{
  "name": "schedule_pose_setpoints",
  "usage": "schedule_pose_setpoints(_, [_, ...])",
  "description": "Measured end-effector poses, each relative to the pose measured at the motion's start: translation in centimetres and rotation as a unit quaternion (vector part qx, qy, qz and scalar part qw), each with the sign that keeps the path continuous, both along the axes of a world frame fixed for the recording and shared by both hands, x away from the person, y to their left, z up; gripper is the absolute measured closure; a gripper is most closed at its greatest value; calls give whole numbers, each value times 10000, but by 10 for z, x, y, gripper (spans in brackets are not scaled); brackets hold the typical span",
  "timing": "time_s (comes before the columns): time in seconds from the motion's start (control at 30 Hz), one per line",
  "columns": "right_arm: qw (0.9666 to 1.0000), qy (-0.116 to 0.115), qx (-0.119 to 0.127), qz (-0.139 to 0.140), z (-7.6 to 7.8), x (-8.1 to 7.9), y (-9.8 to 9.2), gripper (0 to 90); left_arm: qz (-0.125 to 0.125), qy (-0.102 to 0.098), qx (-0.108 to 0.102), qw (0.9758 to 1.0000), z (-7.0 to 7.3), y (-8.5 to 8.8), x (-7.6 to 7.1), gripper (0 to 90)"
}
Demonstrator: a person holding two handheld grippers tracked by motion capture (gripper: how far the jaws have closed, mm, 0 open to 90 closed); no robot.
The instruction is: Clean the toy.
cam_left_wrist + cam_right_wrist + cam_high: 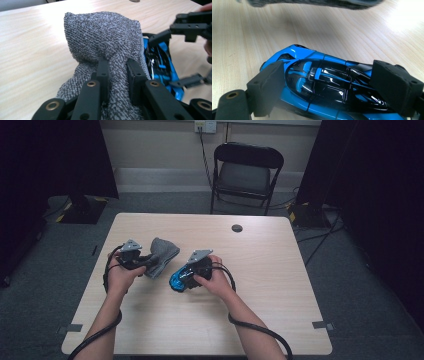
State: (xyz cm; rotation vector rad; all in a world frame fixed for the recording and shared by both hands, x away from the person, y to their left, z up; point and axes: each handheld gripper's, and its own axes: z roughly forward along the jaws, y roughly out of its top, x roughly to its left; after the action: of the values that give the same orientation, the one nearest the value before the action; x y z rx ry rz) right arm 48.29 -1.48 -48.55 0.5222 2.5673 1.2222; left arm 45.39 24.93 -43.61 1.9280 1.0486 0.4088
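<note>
The left gripper point(117, 72) is seen closest, its jaws pressed together on a fold of the grey cloth point(105, 42), which is bunched up over the table point(280, 270). At about three o'clock from the cloth, the blue toy car point(322, 87) is clamped across its body between the jaws of the right gripper point(327, 86), low over the tabletop.
</note>
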Motion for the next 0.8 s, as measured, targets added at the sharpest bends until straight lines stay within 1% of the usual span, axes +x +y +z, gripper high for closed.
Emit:
schedule_pose_setpoints(0.03, [10000,0,0,0,0,0,0,116,18,-18,0,10000,-1,-2,3,751])
schedule_pose_setpoints(0.07, [10000,-2,6,10,0,0,0,116,16,-32,64,10000,-2,-5,8,750])
schedule_pose_setpoints(0.1, [10000,1,0,22,0,1,-1,116,-6,10,102,9999,-5,-9,14,751])
schedule_pose_setpoints(0.13, [10000,5,-3,37,0,1,-1,116,4,1,91,10000,-7,-11,18,751])
schedule_pose_setpoints(0.17, [10000,5,-3,37,0,1,-1,116,4,1,91,10000,-7,-11,18,751])
schedule_pose_setpoints(0.2, [10000,20,-15,29,0,1,-1,116,-15,23,97,9999,-11,-16,25,751])
schedule_pose_setpoints(0.23, [10000,20,-15,29,0,1,-1,116,-15,23,97,9999,-11,-16,25,750])
schedule_pose_setpoints(0.27, [10000,27,-18,37,0,2,-1,116,-49,47,110,9999,-16,-21,32,750])
schedule_pose_setpoints(0.3, [10000,24,-19,37,0,2,-2,116,-47,51,130,9999,-18,-25,35,749])
schedule_pose_setpoints(0.33, [10000,25,-13,31,0,3,-2,116,-87,98,181,9998,-21,-28,38,749])
schedule_pose_setpoints(0.37, [10000,25,-13,31,0,3,-2,116,-87,98,181,9998,-21,-28,38,749])
schedule_pose_setpoints(0.4, [10000,16,1,29,0,3,-2,116,-148,107,271,9995,-26,-34,44,749])
schedule_pose_setpoints(0.43, [10000,16,1,29,0,3,-2,116,-148,107,271,9995,-26,-34,44,749])
schedule_pose_setpoints(0.47, [10000,15,-1,35,0,3,-2,116,-143,131,231,9995,-32,-40,49,749])
schedule_pose_setpoints(0.5, [10000,15,-1,35,0,3,-2,116,-143,131,231,9995,-32,-40,49,748])
schedule_pose_setpoints(0.53, [10000,9,14,46,0,3,-3,116,-174,167,254,9994,-35,-46,54,748])
schedule_pose_setpoints(0.57, [10000,9,14,46,0,3,-3,116,-174,167,254,9994,-35,-46,54,748])
schedule_pose_setpoints(0.63, [10000,19,0,43,0,3,-3,116,-236,201,267,9992,-39,-53,58,748])
schedule_pose_setpoints(0.67, [10000,15,0,46,0,3,-3,116,-265,194,302,9990,-40,-56,60,745])
schedule_pose_setpoints(0.77, [10000,4,20,51,0,3,-3,116,-263,141,302,9991,-43,-66,65,740])
schedule_pose_setpoints(0.8, [10000,-5,34,39,-1,3,-3,116,-332,197,351,9986,-45,-71,68,740])
